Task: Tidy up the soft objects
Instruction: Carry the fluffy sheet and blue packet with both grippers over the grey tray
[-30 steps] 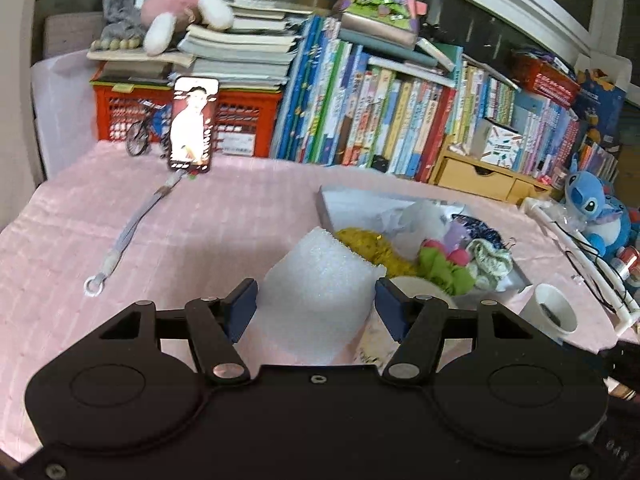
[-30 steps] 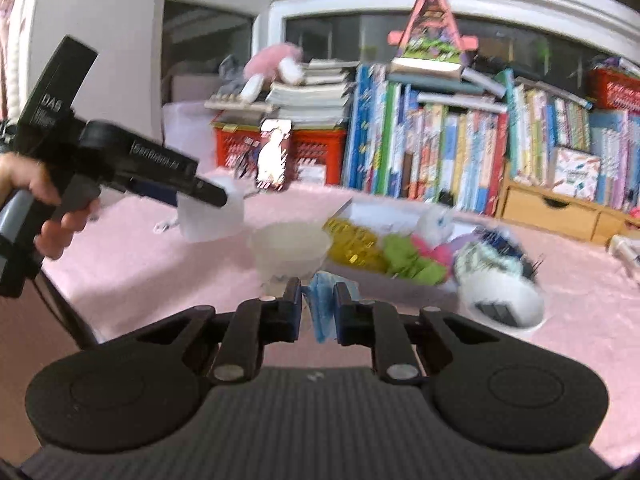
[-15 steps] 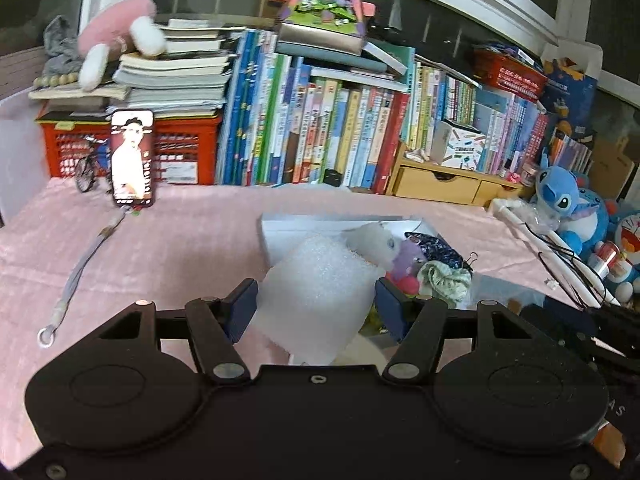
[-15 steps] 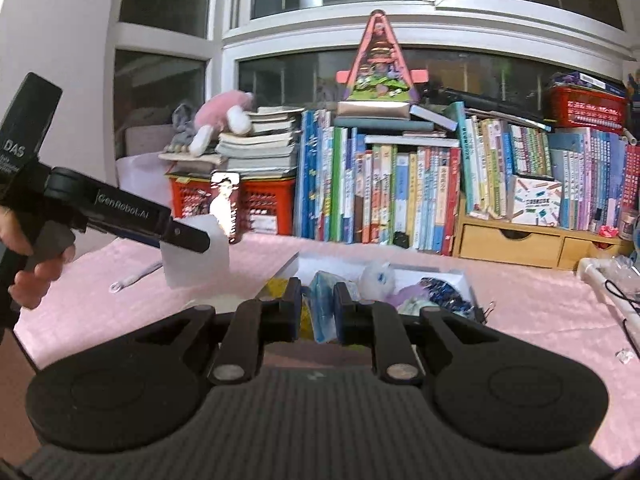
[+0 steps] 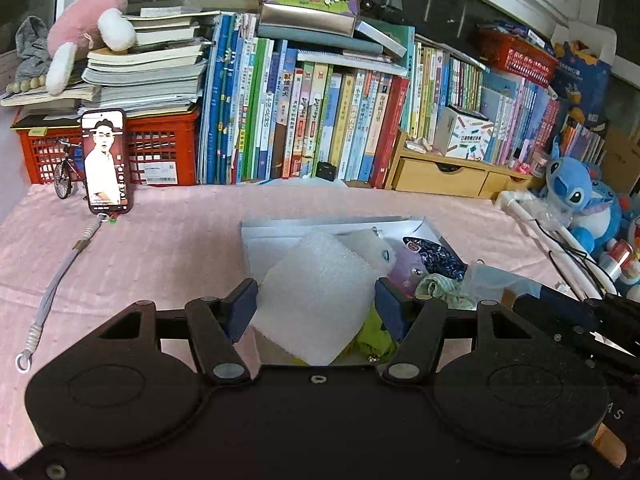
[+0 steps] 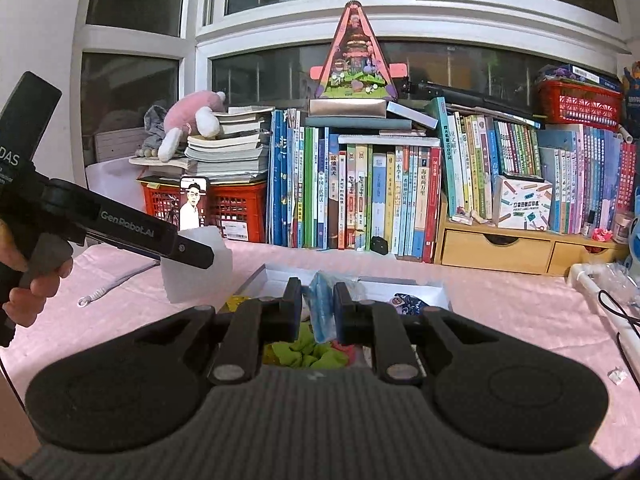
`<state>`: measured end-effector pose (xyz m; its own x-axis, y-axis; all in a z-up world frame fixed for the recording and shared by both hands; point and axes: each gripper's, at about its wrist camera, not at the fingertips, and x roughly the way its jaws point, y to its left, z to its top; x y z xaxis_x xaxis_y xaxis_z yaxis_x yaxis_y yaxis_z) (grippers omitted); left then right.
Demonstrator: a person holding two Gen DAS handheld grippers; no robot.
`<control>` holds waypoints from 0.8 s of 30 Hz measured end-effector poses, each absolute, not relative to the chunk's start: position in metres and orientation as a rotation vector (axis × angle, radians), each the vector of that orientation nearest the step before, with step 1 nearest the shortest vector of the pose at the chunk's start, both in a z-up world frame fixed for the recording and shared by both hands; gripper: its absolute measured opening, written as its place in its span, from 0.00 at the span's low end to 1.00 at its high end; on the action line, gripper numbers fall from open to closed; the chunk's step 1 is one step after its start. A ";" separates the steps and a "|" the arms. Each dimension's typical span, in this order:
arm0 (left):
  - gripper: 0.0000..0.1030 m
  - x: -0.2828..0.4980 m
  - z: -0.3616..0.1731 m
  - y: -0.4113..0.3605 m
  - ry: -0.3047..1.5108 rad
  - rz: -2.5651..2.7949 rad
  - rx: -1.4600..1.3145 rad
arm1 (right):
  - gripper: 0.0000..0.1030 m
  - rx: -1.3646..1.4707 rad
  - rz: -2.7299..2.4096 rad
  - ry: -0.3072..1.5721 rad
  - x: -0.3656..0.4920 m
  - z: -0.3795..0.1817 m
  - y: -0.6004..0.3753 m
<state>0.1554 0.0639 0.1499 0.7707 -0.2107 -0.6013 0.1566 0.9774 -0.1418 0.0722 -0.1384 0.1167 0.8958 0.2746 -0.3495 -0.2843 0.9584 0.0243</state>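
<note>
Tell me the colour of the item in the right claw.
Light blue, clearest in the right wrist view.

Two tools (image 5: 316, 310) (image 6: 317, 310), one tray (image 5: 320, 227) (white), one phone (image 5: 105, 162).

Matt white foam block (image 5: 320, 296), pink textured cloth cover (image 5: 168, 240), matt black plastic left gripper (image 5: 316, 308).

Matte black left tool (image 5: 316, 304): two round housings with moulded discs, hinged link arms on silver pivot pins, small screws along the body, dark blue finger pads (image 5: 243, 307). Seen from the right wrist: pistol-style grip, white "GenRobot.AI" and "DAS" lettering. Black right tool (image 6: 318, 307): ribbed grey top plate, black pads.
</note>
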 end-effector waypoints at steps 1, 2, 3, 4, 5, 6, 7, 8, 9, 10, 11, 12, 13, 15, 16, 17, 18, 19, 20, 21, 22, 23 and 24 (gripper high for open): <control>0.60 0.159 0.150 0.061 0.666 -0.196 -0.080 | 0.20 -0.028 0.291 0.364 0.075 0.116 -0.138; 0.60 0.163 0.149 0.059 0.668 -0.194 -0.076 | 0.20 -0.026 0.291 0.371 0.079 0.116 -0.138; 0.60 0.166 0.149 0.058 0.671 -0.192 -0.075 | 0.20 -0.024 0.291 0.377 0.082 0.116 -0.139; 0.60 0.170 0.149 0.057 0.677 -0.189 -0.076 | 0.20 -0.024 0.291 0.381 0.085 0.115 -0.139; 0.60 0.175 0.149 0.055 0.681 -0.190 -0.079 | 0.20 -0.023 0.292 0.386 0.089 0.116 -0.139; 0.60 0.178 0.149 0.055 0.686 -0.190 -0.082 | 0.20 -0.024 0.292 0.390 0.092 0.116 -0.139; 0.60 0.182 0.149 0.054 0.691 -0.189 -0.085 | 0.20 -0.022 0.293 0.396 0.096 0.117 -0.139; 0.60 0.188 0.148 0.052 0.698 -0.188 -0.086 | 0.20 -0.019 0.295 0.401 0.099 0.117 -0.140; 0.60 0.193 0.148 0.051 0.704 -0.186 -0.085 | 0.20 -0.014 0.297 0.407 0.103 0.118 -0.140; 0.60 0.197 0.147 0.050 0.710 -0.184 -0.083 | 0.20 -0.008 0.299 0.415 0.108 0.119 -0.141; 0.60 0.203 0.146 0.049 0.719 -0.183 -0.083 | 0.20 -0.001 0.300 0.424 0.113 0.120 -0.142; 0.60 0.208 0.145 0.048 0.728 -0.181 -0.086 | 0.20 0.006 0.300 0.431 0.119 0.121 -0.143; 0.60 0.213 0.143 0.048 0.739 -0.179 -0.092 | 0.20 0.017 0.302 0.441 0.124 0.122 -0.145; 0.60 0.225 0.141 0.048 0.767 -0.179 -0.109 | 0.20 0.048 0.311 0.463 0.137 0.124 -0.148; 0.60 0.232 0.139 0.049 0.781 -0.176 -0.118 | 0.20 0.058 0.313 0.471 0.142 0.124 -0.150; 0.60 0.237 0.138 0.050 0.789 -0.170 -0.124 | 0.20 0.069 0.316 0.479 0.149 0.125 -0.151; 0.60 0.244 0.136 0.050 0.797 -0.161 -0.127 | 0.20 0.079 0.318 0.485 0.155 0.126 -0.153; 0.60 0.249 0.135 0.051 0.801 -0.154 -0.128 | 0.20 0.093 0.319 0.494 0.163 0.126 -0.154; 0.60 0.255 0.134 0.052 0.805 -0.148 -0.128 | 0.20 0.104 0.317 0.502 0.170 0.127 -0.156; 0.60 0.260 0.132 0.052 0.812 -0.141 -0.127 | 0.20 0.118 0.314 0.511 0.178 0.127 -0.158; 0.60 0.266 0.130 0.052 0.819 -0.134 -0.127 | 0.20 0.132 0.309 0.519 0.186 0.127 -0.159; 0.60 0.272 0.128 0.052 0.831 -0.128 -0.130 | 0.20 0.154 0.309 0.532 0.195 0.126 -0.162; 0.60 0.277 0.126 0.052 0.842 -0.123 -0.134 | 0.20 0.180 0.311 0.547 0.203 0.124 -0.164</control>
